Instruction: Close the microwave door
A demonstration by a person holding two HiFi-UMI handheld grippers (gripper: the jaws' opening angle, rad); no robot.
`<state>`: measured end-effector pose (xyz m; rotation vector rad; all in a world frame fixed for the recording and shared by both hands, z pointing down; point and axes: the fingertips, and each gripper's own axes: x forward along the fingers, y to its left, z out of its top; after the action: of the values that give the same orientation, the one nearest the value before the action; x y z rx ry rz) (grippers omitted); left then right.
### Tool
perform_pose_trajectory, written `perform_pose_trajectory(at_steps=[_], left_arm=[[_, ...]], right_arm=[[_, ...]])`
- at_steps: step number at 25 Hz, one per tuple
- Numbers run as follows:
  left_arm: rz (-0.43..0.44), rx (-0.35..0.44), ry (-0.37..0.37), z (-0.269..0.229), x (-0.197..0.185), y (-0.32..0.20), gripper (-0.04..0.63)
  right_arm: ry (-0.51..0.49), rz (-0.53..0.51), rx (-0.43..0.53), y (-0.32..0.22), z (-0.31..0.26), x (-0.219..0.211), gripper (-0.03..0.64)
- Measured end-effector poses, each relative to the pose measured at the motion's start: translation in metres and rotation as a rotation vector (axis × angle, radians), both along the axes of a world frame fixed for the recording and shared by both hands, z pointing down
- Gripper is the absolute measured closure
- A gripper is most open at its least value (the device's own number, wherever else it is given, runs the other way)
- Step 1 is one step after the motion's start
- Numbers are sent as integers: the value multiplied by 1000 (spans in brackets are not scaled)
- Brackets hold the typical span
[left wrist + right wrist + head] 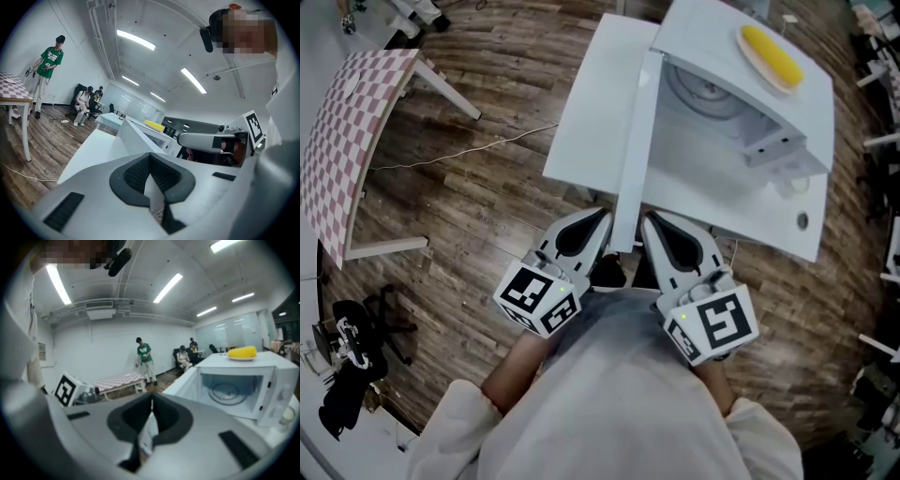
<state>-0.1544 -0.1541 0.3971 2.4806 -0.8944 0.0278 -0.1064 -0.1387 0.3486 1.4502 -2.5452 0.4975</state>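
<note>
A white microwave (750, 141) stands on a white table (591, 103), its door (631, 159) swung wide open toward me and seen edge-on. The cavity with its glass turntable (226, 393) is exposed. A yellow corn cob (772, 54) lies on a plate on top. My left gripper (602, 218) is shut and empty, just left of the door's free edge. My right gripper (649, 221) is shut and empty, just right of that edge. Neither touches the door as far as I can tell. The left gripper view shows the door (129, 138) ahead and the right gripper (206, 139) beside it.
A pink checkered table (352, 122) stands at the left on the wooden floor, with a thin cable (459, 150) running past it. Dark equipment (352, 356) lies at the lower left. A person in a green shirt (144, 362) stands far off; others sit behind.
</note>
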Motion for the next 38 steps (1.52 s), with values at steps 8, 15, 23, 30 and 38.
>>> perform_pose_trajectory(at_steps=[8, 15, 23, 30, 38], left_arm=[[73, 8, 12, -4, 20, 7, 577], [145, -2, 13, -3, 42, 15, 577], [211, -3, 25, -4, 67, 18, 577], [265, -6, 13, -3, 90, 18, 577], [315, 0, 6, -4, 114, 20, 577]], right_arm=[[2, 33, -7, 3, 2, 13, 594], [0, 62, -14, 6, 3, 25, 594], [-3, 120, -15, 7, 2, 49, 594], [-9, 172, -31, 8, 5, 76, 594], [-15, 217, -31, 8, 2, 99, 594]])
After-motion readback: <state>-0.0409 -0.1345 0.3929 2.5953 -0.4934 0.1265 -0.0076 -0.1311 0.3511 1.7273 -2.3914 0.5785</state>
